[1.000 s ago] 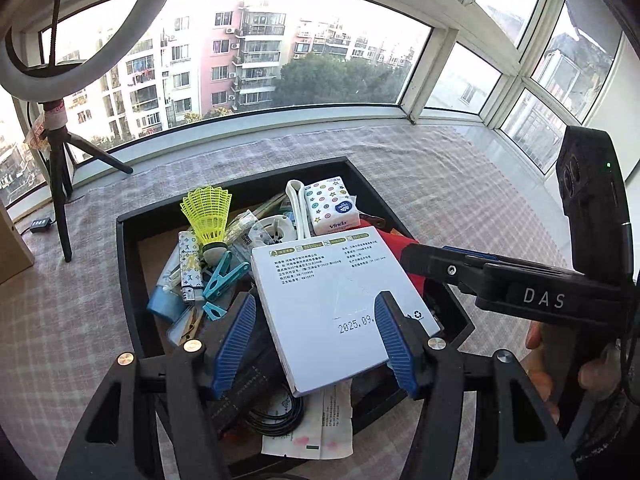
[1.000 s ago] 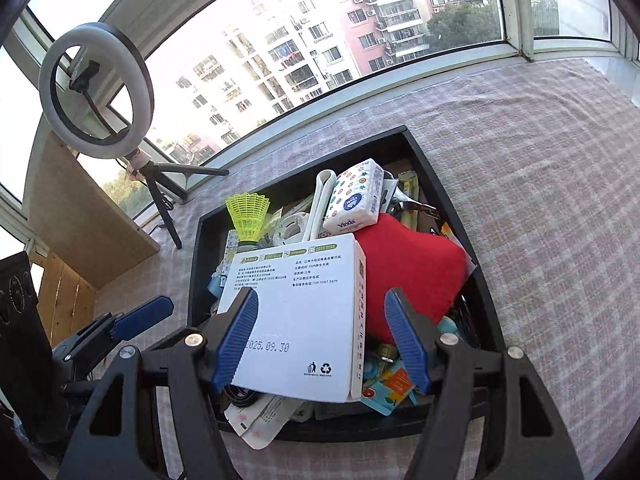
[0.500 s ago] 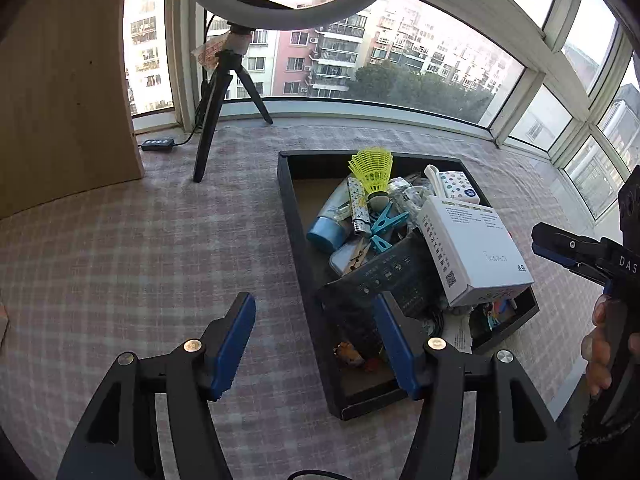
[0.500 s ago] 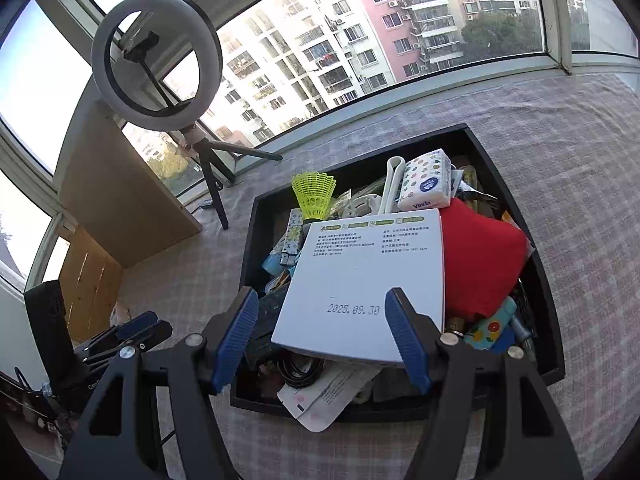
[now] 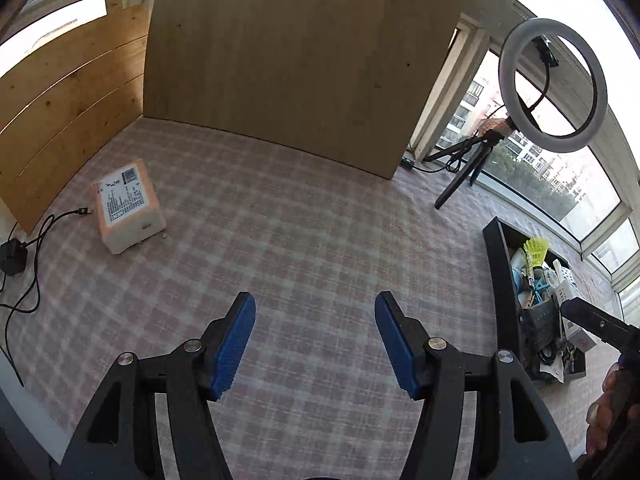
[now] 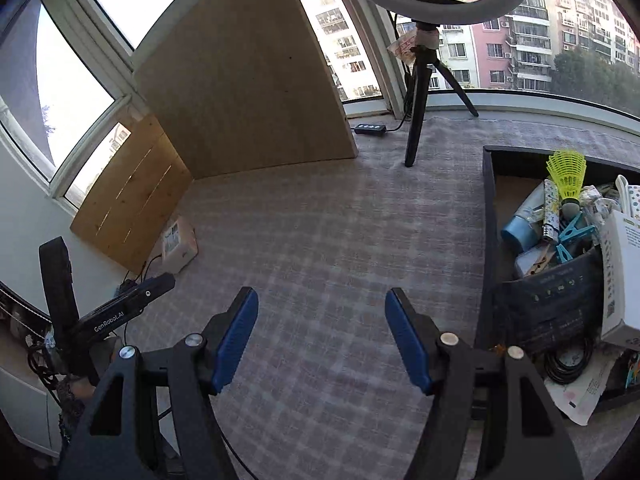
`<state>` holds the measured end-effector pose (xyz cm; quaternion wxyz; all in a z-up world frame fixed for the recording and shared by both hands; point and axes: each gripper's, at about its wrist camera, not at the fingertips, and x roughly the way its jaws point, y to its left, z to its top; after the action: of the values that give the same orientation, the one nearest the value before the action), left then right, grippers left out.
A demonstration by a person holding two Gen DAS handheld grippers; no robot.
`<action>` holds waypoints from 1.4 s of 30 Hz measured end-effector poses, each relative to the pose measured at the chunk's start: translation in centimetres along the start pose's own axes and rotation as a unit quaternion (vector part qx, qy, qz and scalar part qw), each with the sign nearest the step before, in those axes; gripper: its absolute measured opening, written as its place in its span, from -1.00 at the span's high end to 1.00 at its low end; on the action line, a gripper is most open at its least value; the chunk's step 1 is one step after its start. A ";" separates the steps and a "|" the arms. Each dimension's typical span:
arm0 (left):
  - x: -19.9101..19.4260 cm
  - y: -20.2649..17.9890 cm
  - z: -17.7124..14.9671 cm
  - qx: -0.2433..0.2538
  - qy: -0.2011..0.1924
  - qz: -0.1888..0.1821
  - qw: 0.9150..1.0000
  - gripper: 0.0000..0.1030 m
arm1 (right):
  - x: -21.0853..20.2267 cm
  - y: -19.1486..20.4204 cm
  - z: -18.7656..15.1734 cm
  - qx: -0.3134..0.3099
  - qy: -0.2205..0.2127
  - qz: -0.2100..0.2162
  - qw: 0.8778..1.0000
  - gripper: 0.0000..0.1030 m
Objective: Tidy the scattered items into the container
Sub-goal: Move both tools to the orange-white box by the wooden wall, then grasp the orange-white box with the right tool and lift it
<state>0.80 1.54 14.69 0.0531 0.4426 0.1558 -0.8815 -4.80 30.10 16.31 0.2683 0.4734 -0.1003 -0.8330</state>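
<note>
Left tongs [image 5: 316, 340] stood apart over bare checked cloth on the surface [image 5: 320, 240], nothing between the blue pads. Right tongs [image 6: 322, 336] likewise apart and unloaded, over the same cloth.

One loose item was in view: a small carton [image 5: 127, 205], pale orange sides, white printed label on top, lying ahead and well to the left of the left tongs, near the wooden panels [image 5: 68, 112]. From the right wrist it showed small and far off to the left, beyond the left tool's body. A black cable [image 5: 44, 224] ended just beside it; touching or not could not be told.

The container [image 6: 489, 240], a black tray, lay to the right of both tongs, heaped high: yellow shuttlecock [image 6: 567, 174], blue clips, a white box [image 6: 622, 276] riding on top, paper hanging over the near rim.

Handling, by judgement: the carton looked like light card, stiff at the edges, faces likely to dent under hard squeeze. Surface probably matte enough for the ribbed pads to hold. Best taken across the two shorter sides, pads low on the walls and square to them, clear of the cable end. Placement would want care, the pile being full and the white box looking ready to slide.
</note>
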 end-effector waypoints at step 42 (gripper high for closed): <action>12.1 26.5 7.4 -0.174 0.071 -0.032 0.982 0.27 | 36.6 24.2 6.3 -0.042 0.197 0.072 0.977 0.08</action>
<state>-5.97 -25.37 3.15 0.0896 0.4828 0.3243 -0.8085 -16.53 -10.48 3.00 0.3617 0.6079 -0.0444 -0.7055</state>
